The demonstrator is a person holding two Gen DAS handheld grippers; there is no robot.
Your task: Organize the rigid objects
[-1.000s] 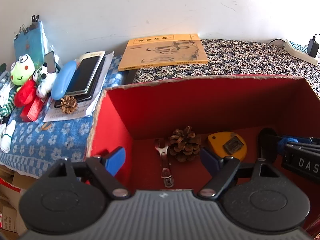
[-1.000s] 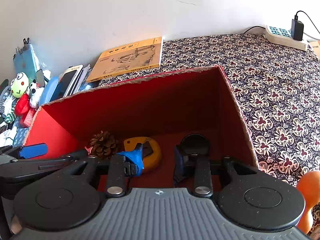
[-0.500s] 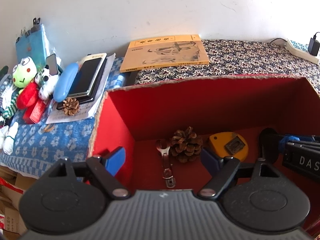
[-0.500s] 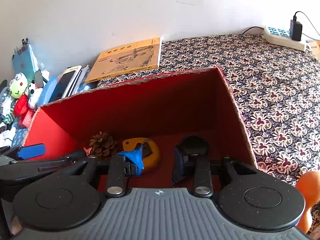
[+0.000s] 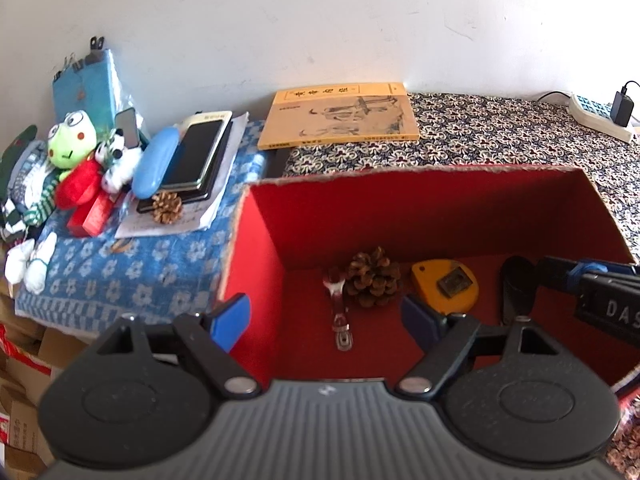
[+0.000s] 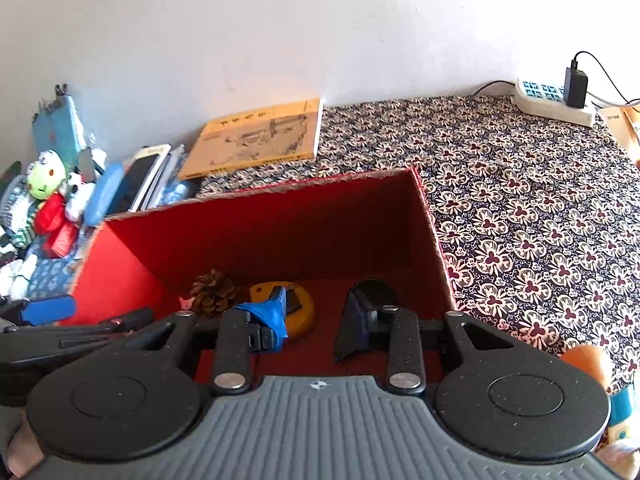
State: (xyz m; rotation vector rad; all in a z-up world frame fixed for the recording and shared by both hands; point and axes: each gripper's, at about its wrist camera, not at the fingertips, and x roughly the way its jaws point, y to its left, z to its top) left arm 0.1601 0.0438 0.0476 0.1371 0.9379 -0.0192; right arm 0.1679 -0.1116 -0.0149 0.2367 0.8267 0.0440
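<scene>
**Both grippers over red box, nothing held**

Left wrist view: left gripper at lower centre of frame, jaws spread wide and empty. One blue fingertip sits outside the left wall of the red cardboard box, the other inside it. On the box floor, centre of frame: a small wrench lying lengthwise, a pine cone touching its right side, a yellow tape measure just right of the cone. A dark round object lies at right on the floor; identity unclear. The right gripper enters from the right edge, above the box floor.

Right wrist view: right gripper at lower centre, jaws parted, gripping nothing. Its left fingertip overlaps the tape measure in the frame; contact cannot be told. The right fingertip is in front of the dark round object.

Outside the box, left wrist view: second pine cone at centre left on papers, beside a stack of phones and a blue case. Frog plush at far left. Yellow book at upper centre on the patterned tabletop. Power strip at upper right.
</scene>
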